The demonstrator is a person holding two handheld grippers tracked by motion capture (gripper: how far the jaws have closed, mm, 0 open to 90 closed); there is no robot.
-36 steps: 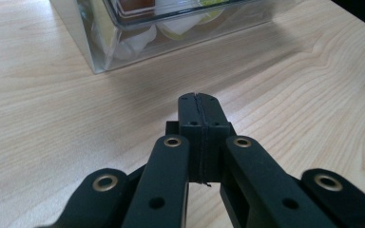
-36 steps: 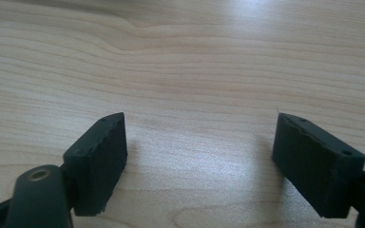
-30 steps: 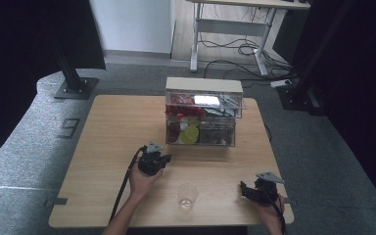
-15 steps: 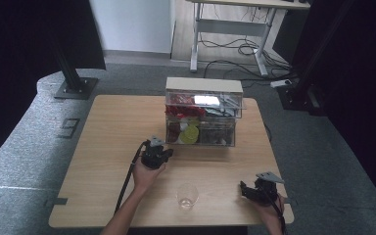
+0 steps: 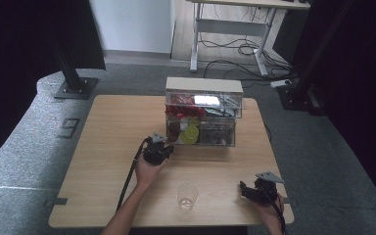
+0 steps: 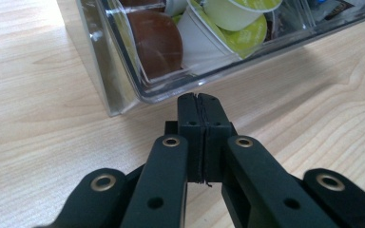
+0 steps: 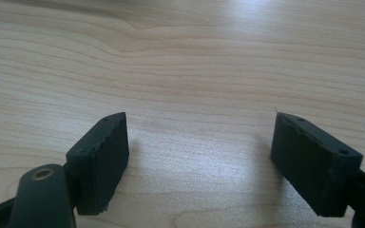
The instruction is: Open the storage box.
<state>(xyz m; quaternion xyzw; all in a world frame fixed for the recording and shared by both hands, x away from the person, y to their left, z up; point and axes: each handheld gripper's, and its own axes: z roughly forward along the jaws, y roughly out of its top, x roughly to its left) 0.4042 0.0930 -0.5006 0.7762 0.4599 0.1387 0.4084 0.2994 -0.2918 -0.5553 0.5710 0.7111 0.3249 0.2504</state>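
Observation:
A clear plastic drawer organiser [image 5: 201, 120] stands at the middle back of the wooden table [image 5: 107, 127]. Its lower drawer [image 6: 123, 71] holds coffee capsules, a brown-lidded one [image 6: 159, 42] and green-lidded ones [image 6: 247, 33]. My left gripper [image 5: 164, 143] [image 6: 200, 98] is shut with nothing between its jaws, its tips just short of the drawer's clear front edge. My right gripper [image 5: 243, 188] [image 7: 197, 142] rests low over bare wood at the table's front right, jaws wide open and empty.
An empty clear glass [image 5: 187, 196] stands near the front edge between the two hands. The organiser's upper tier [image 5: 203, 103] holds red packets and other sachets. A desk frame and cables [image 5: 235, 46] lie on the floor beyond the table.
My left gripper has slid forward and slightly right towards the organiser's lower drawer. The right gripper and the glass have stayed put.

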